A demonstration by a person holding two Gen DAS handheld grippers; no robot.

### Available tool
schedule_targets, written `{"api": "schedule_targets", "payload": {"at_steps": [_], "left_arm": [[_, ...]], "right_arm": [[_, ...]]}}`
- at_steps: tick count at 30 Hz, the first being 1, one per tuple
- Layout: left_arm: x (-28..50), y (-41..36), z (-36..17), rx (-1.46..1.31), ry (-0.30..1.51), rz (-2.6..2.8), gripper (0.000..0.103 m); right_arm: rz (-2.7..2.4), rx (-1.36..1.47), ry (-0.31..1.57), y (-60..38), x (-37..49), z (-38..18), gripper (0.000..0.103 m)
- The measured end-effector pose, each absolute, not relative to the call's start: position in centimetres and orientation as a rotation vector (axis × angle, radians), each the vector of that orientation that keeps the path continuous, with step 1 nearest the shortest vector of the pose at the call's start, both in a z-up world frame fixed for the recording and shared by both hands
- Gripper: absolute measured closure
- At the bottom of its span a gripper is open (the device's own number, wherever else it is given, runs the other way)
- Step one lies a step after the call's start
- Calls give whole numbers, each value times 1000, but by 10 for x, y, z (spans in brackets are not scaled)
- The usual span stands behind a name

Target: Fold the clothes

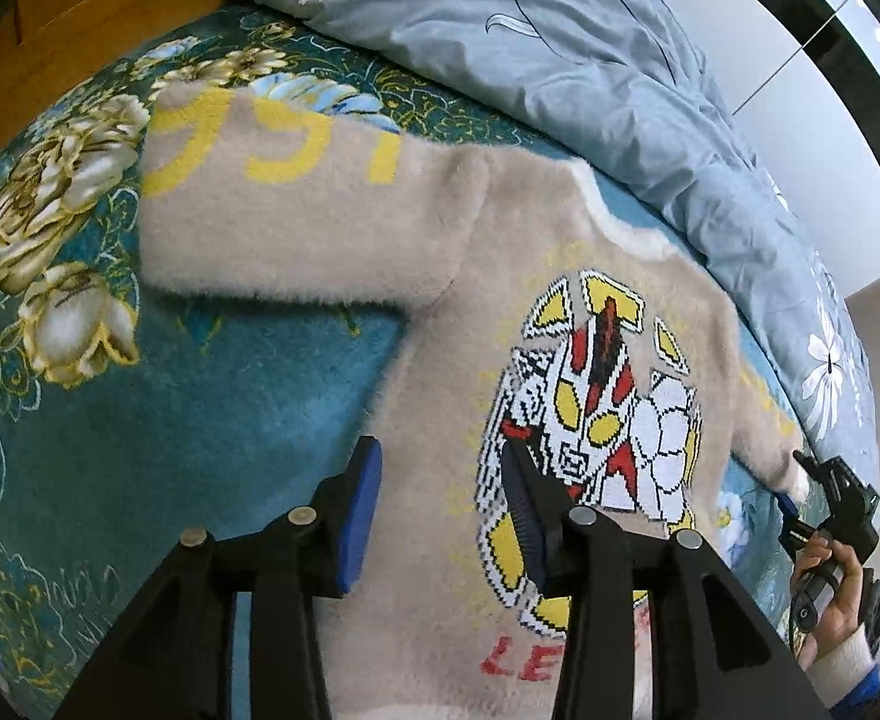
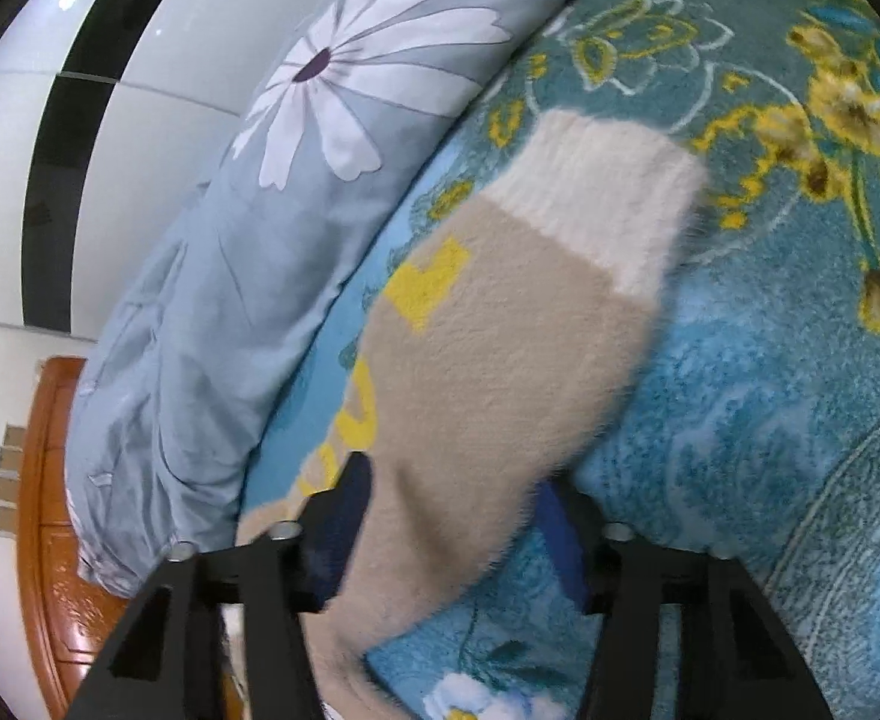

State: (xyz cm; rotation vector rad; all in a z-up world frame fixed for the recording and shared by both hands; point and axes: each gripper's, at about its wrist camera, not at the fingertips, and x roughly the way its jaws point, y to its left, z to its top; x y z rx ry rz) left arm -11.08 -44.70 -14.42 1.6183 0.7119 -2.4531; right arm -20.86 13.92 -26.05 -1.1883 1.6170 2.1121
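A fuzzy beige sweater (image 1: 488,300) with a red, yellow and white robot figure lies face up on a teal floral blanket (image 1: 140,450). Its one sleeve (image 1: 272,198), marked with yellow numbers, stretches out to the left. My left gripper (image 1: 440,510) hovers open over the sweater's lower left side, one blue pad (image 1: 359,516) past the edge, the other on the figure. My right gripper (image 2: 452,534) is open, and the other sleeve (image 2: 500,348) with its white cuff (image 2: 608,198) runs between its fingers. The left wrist view shows this gripper (image 1: 794,480) at that cuff, held by a hand (image 1: 836,588).
A pale blue duvet with white flowers (image 1: 560,60) is heaped along the far side of the bed, close beside the sleeve (image 2: 230,270). A wooden headboard (image 2: 56,510) and white wall panels lie beyond. Bare blanket (image 2: 770,420) spreads to the right of the sleeve.
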Motion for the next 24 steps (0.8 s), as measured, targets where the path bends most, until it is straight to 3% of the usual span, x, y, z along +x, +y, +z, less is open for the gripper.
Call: {"api": "schedule_targets", "payload": {"at_steps": [7, 10, 17, 21, 24], "left_arm": [[-117, -434, -149, 1540, 718, -2460, 53], [-121, -428, -150, 1575, 729, -2450, 53], [-121, -413, -135, 1458, 654, -2507, 53], [-123, -409, -130, 1444, 656, -2522, 53], [-125, -405, -126, 1460, 645, -2543, 53]], "right_arm": [[2087, -1178, 1706, 128, -209, -267, 53], [2111, -1173, 1641, 119, -225, -268, 53], [2133, -1023, 1688, 116, -253, -268, 51], [2134, -1019, 1705, 114, -269, -266, 80], [2126, -1032, 1734, 125, -260, -260, 85]]}}
